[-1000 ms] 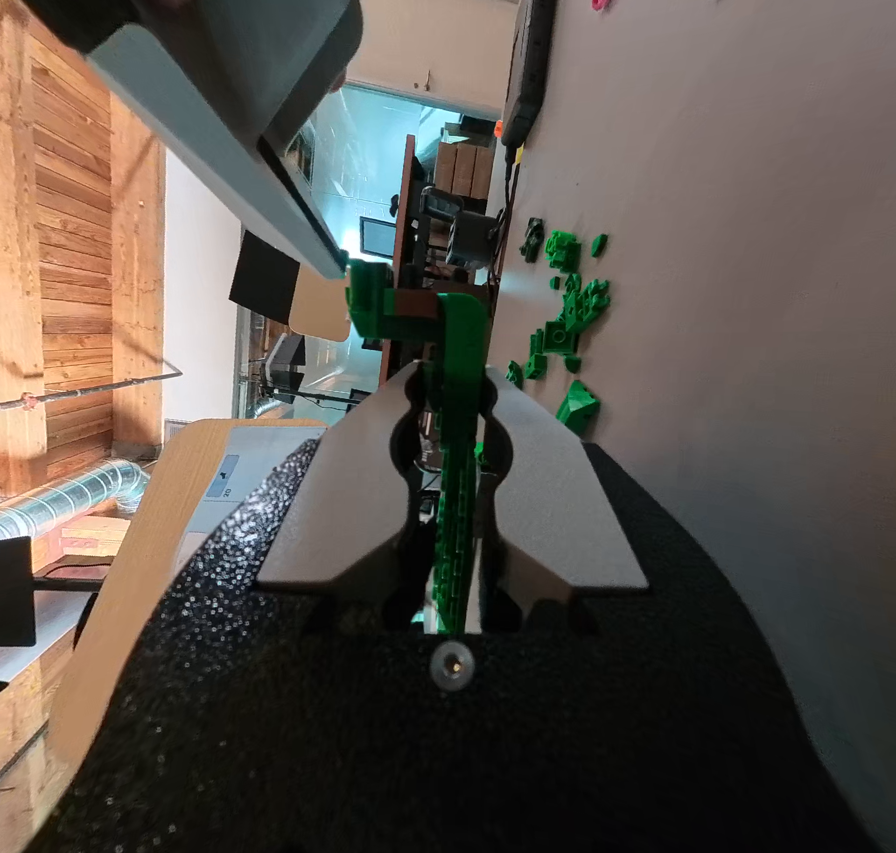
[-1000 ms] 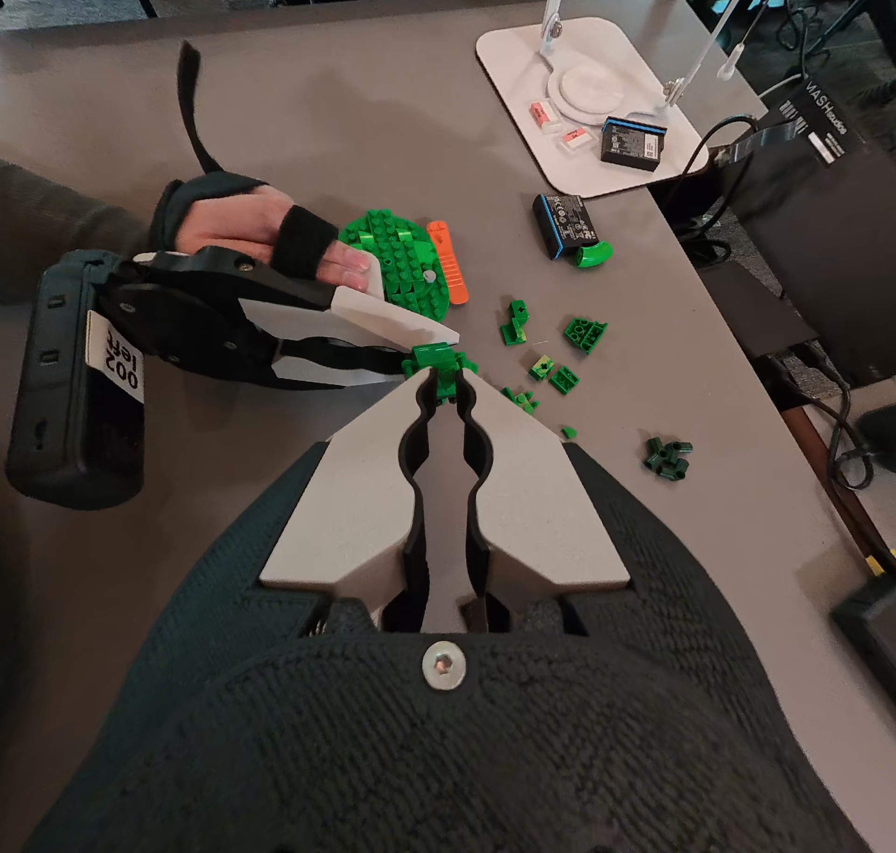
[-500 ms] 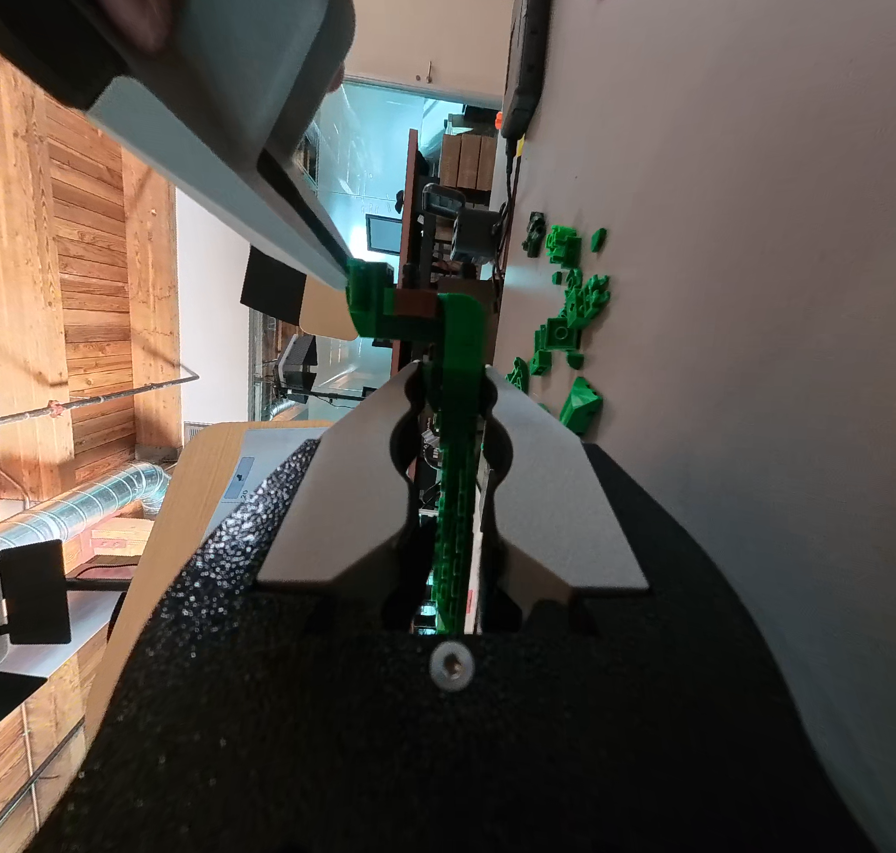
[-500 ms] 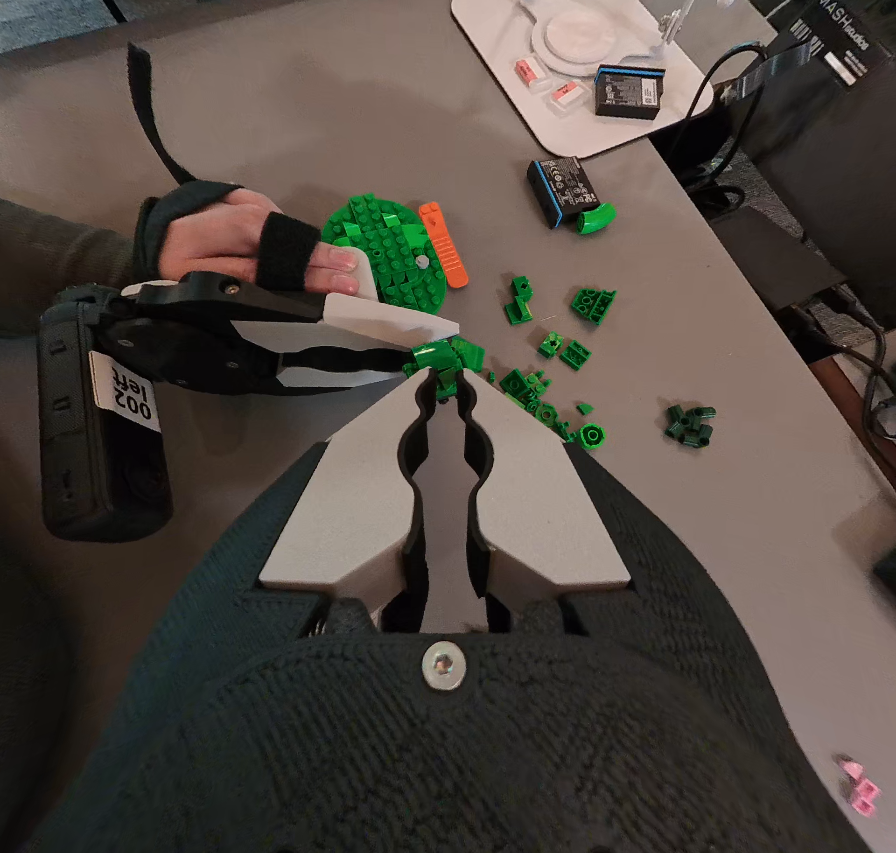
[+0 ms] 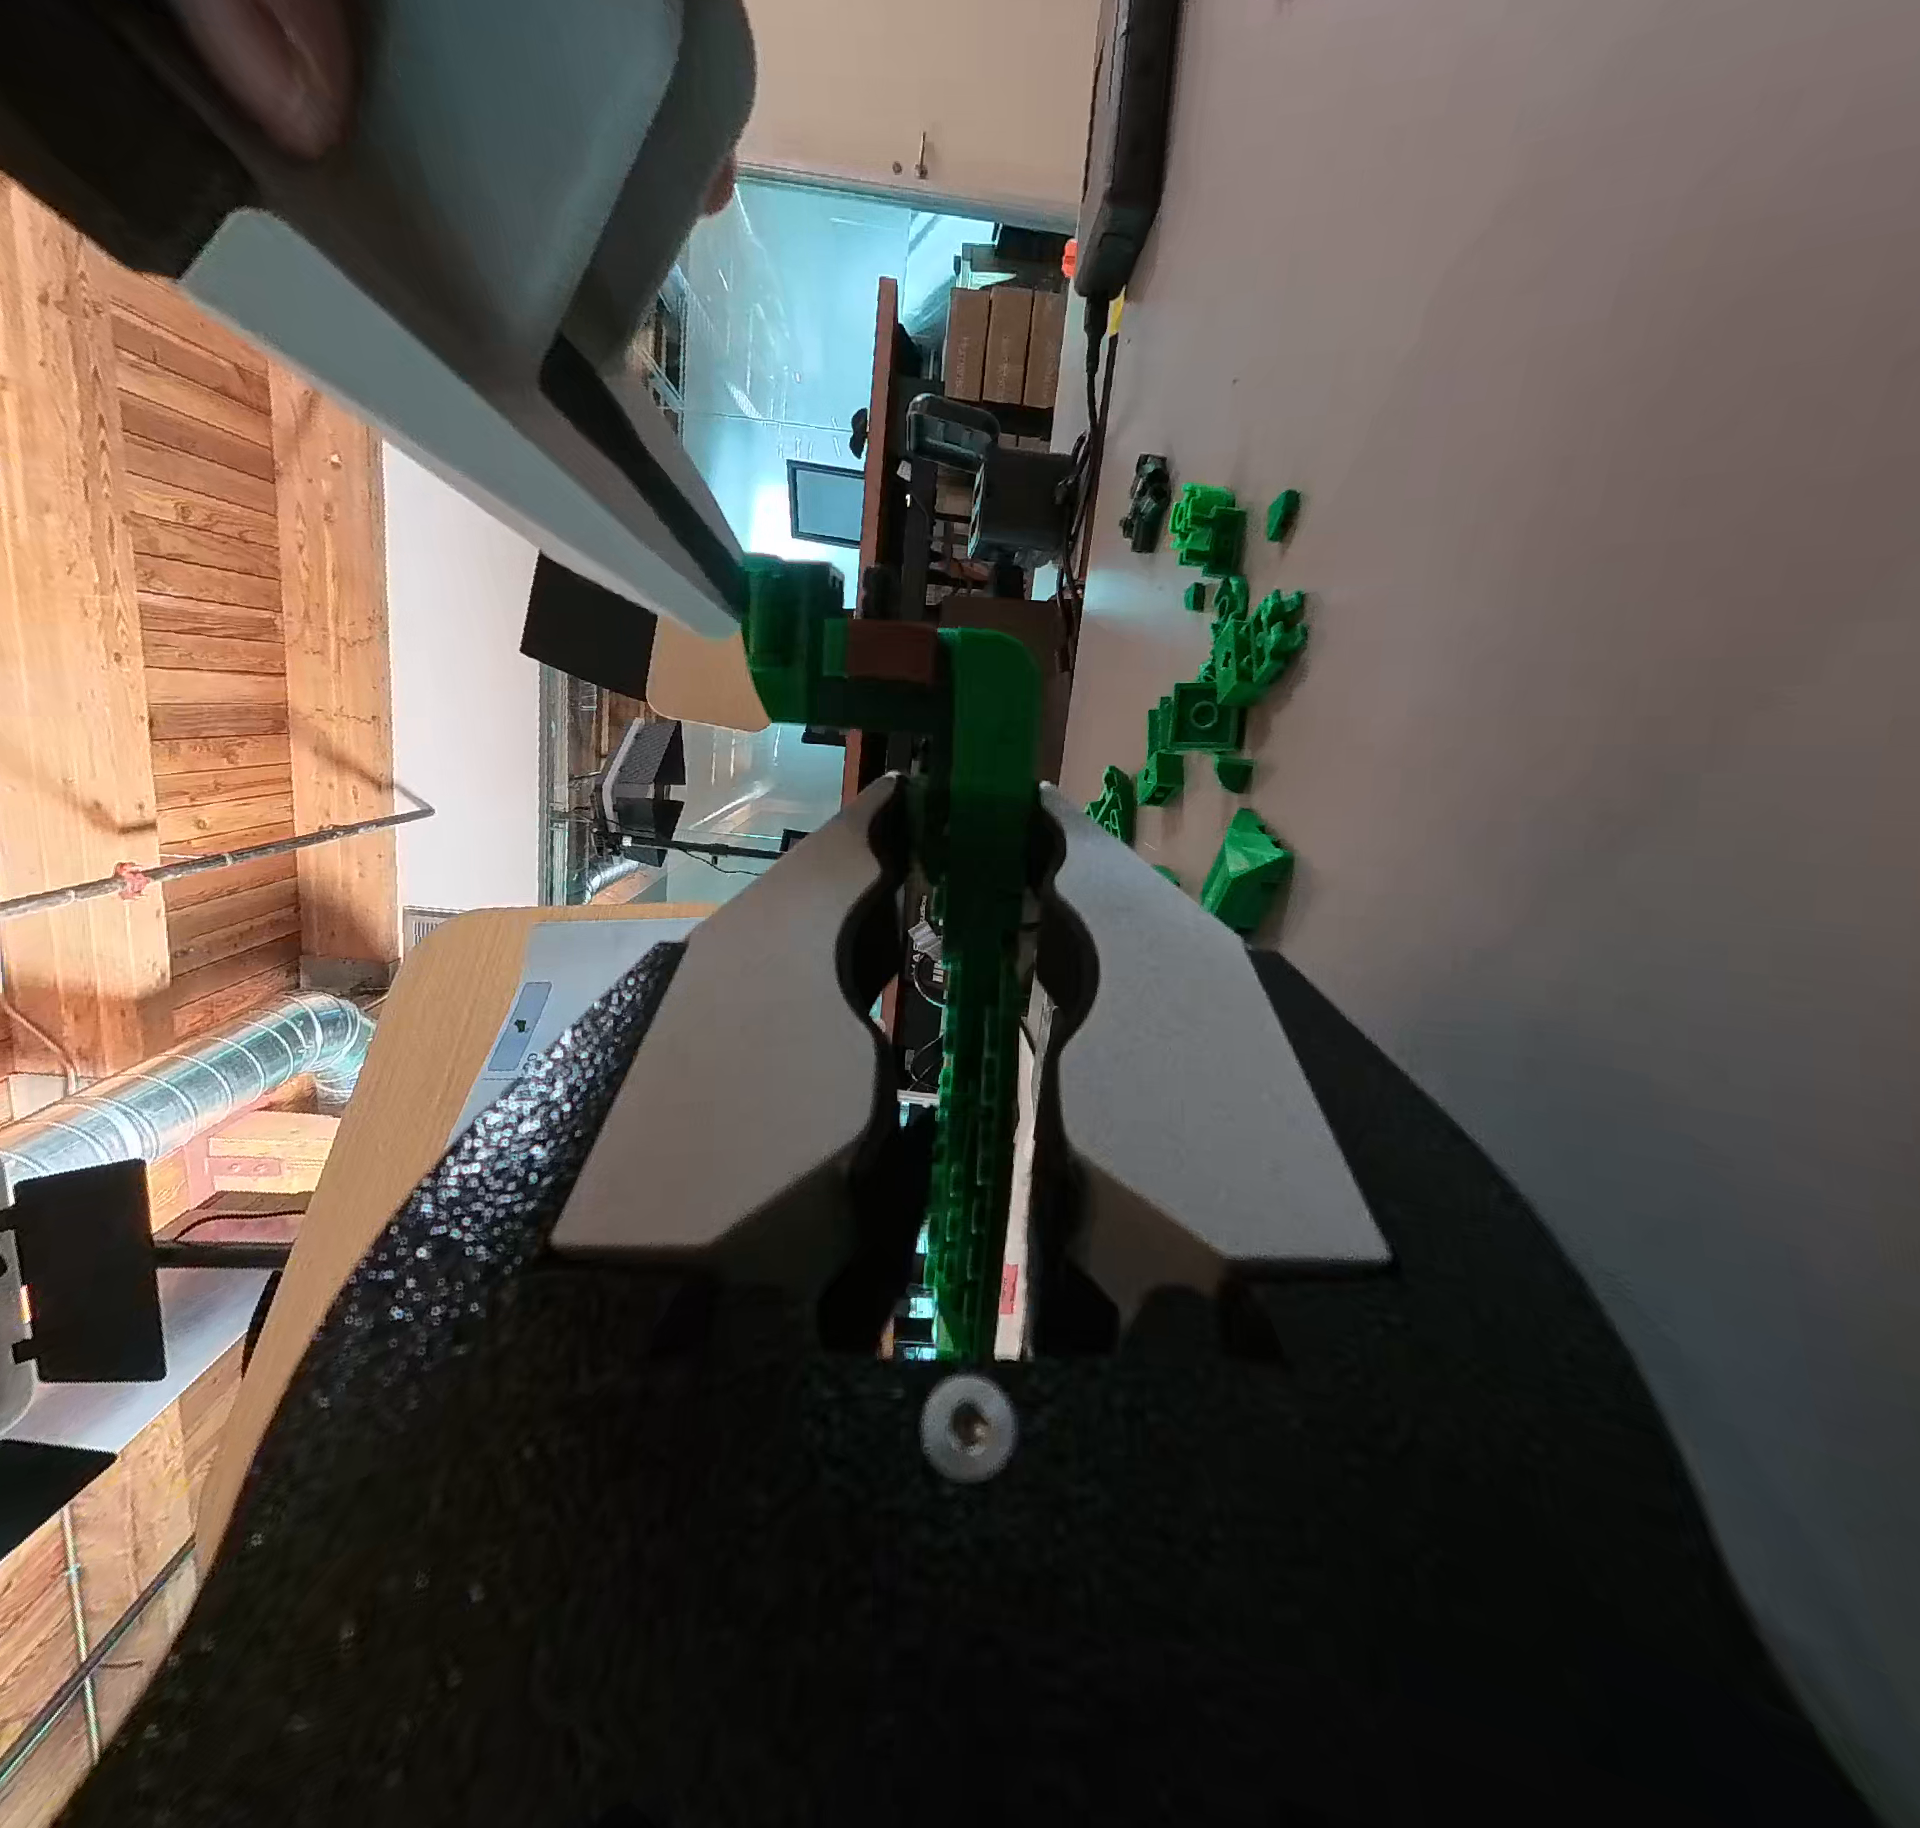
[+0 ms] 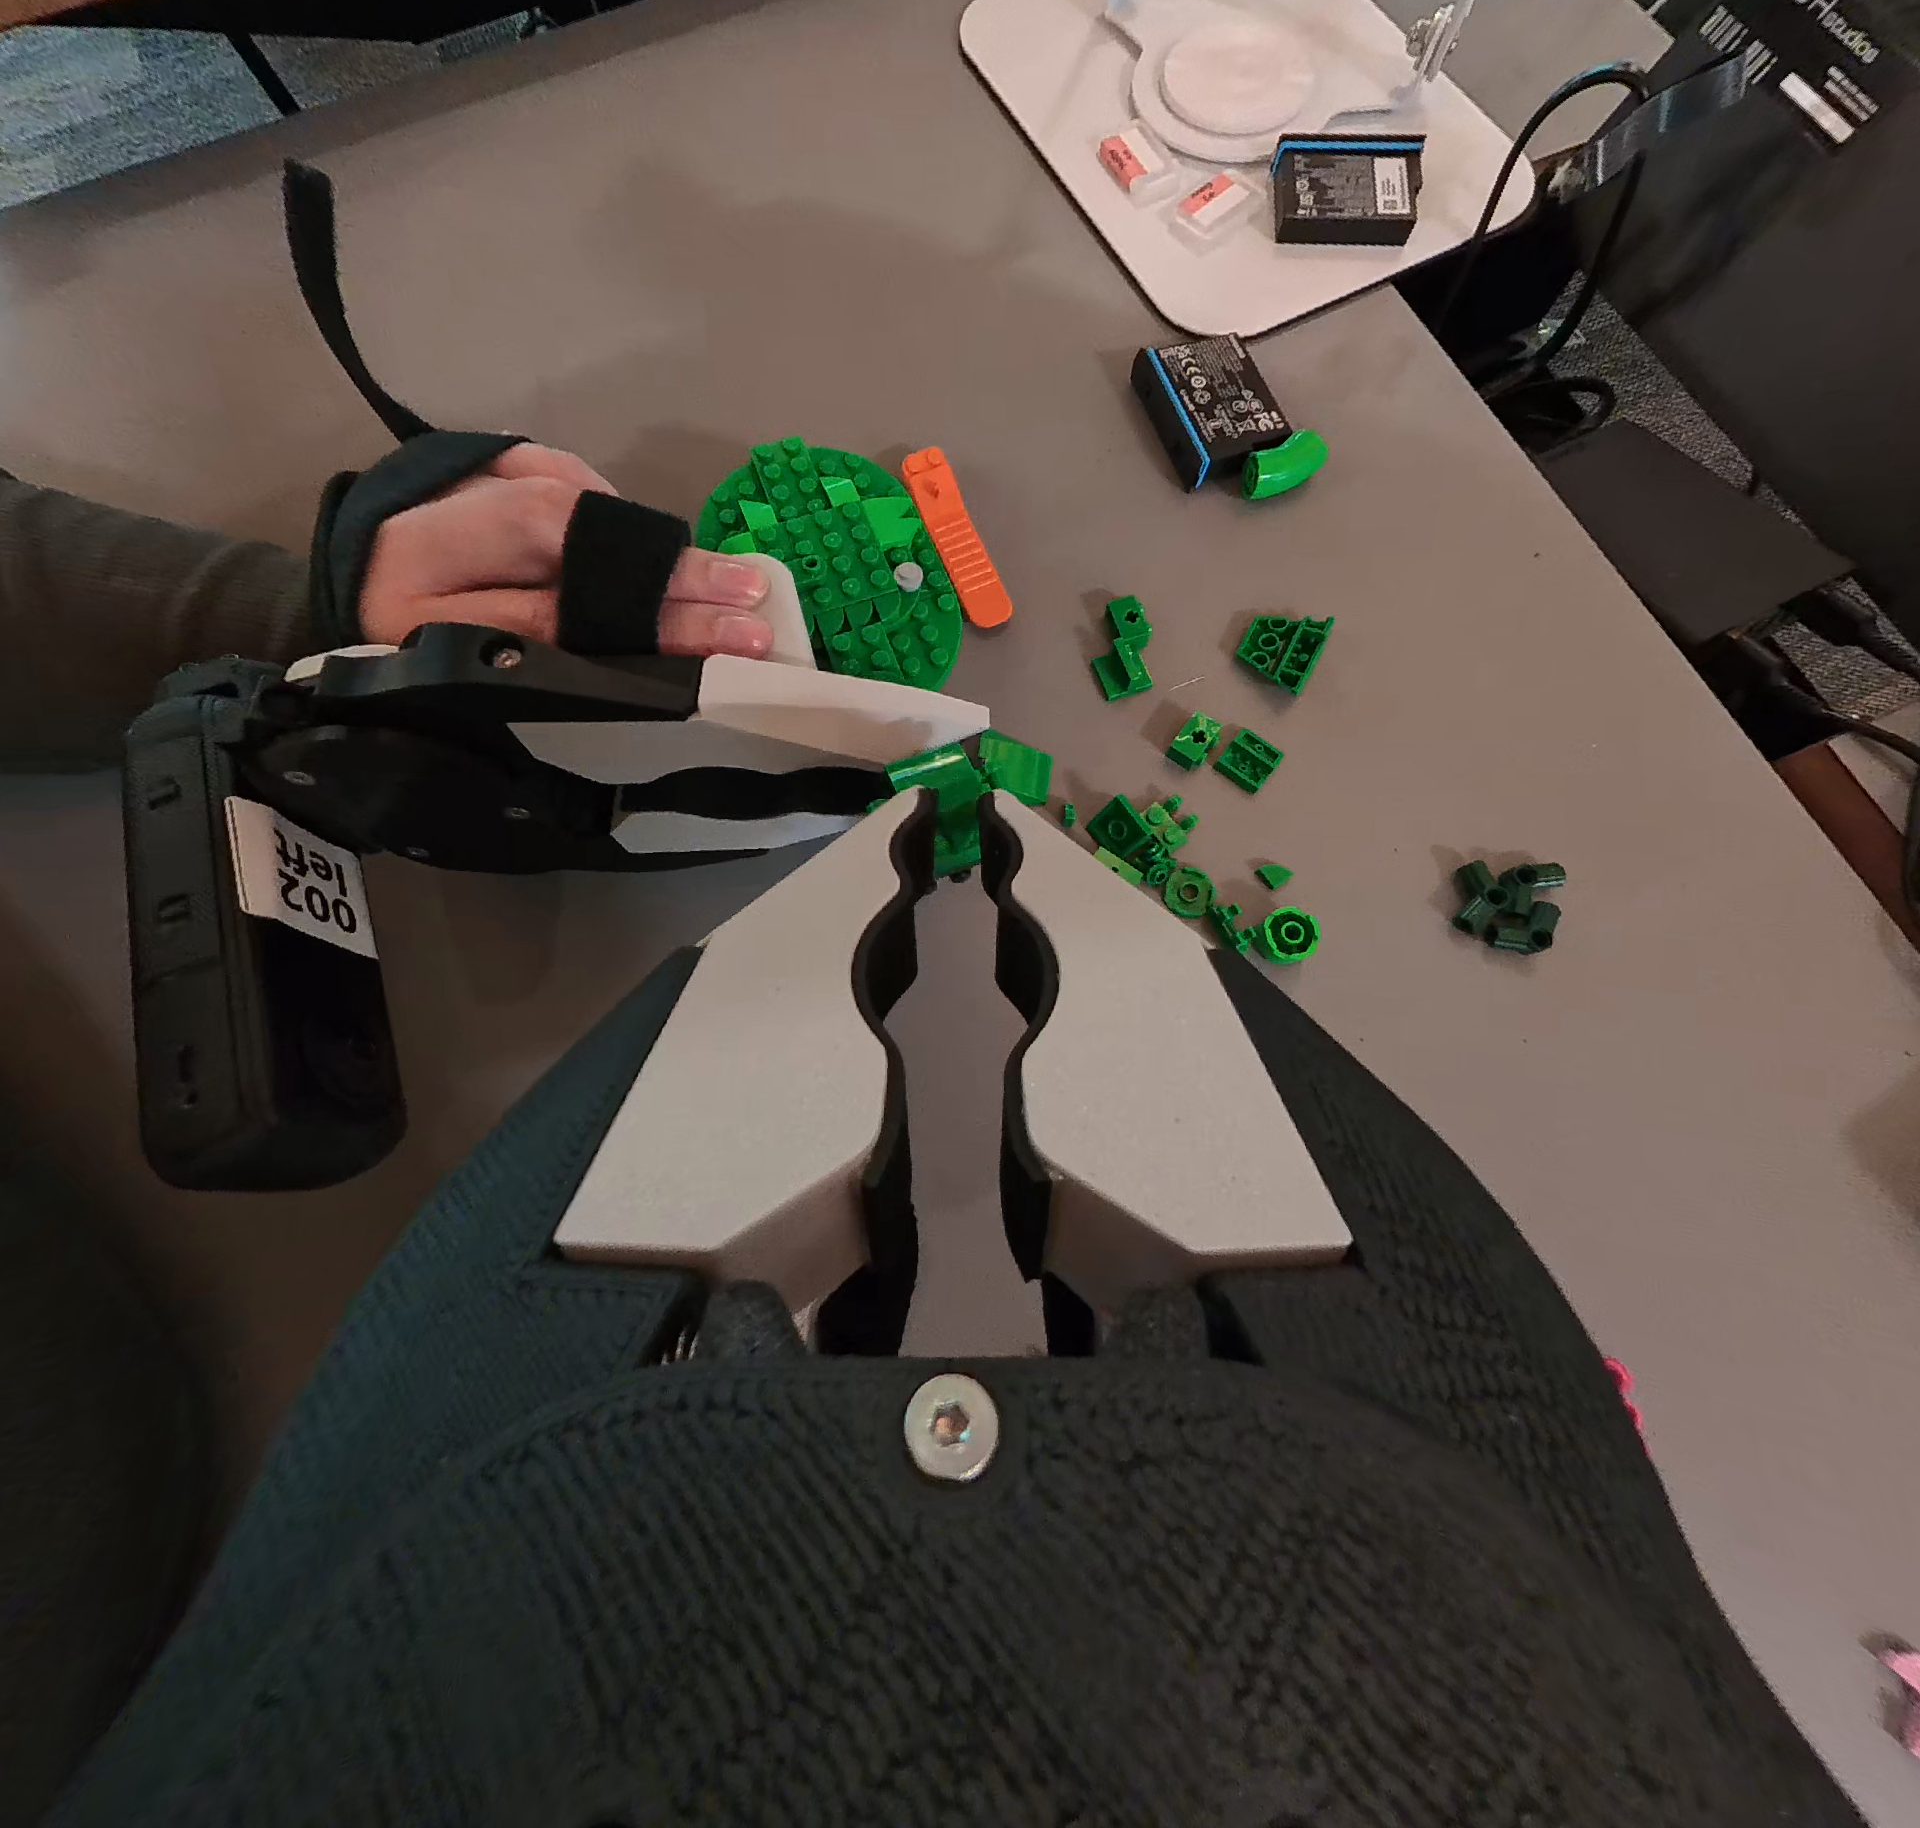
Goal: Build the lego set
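Jaws of the left gripper [image 5: 961, 812] clamp a green plate assembly [image 5: 982, 739] edge-on, its long axis running along the fingers. From its left face a short green stack [image 5: 795, 651] juts out above the worktop [image 6: 727, 251]. The right gripper [image 6: 951, 807] is pinched on that stack from the side, so I judge the coming move a push straight toward the plate.

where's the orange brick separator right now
In the right wrist view the orange separator lies flat on the grey table, against the right edge of the round green plate, above the loose bricks.

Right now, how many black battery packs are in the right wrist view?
2. One battery pack lies on the grey table beside a curved green piece; the other sits on the white base plate.
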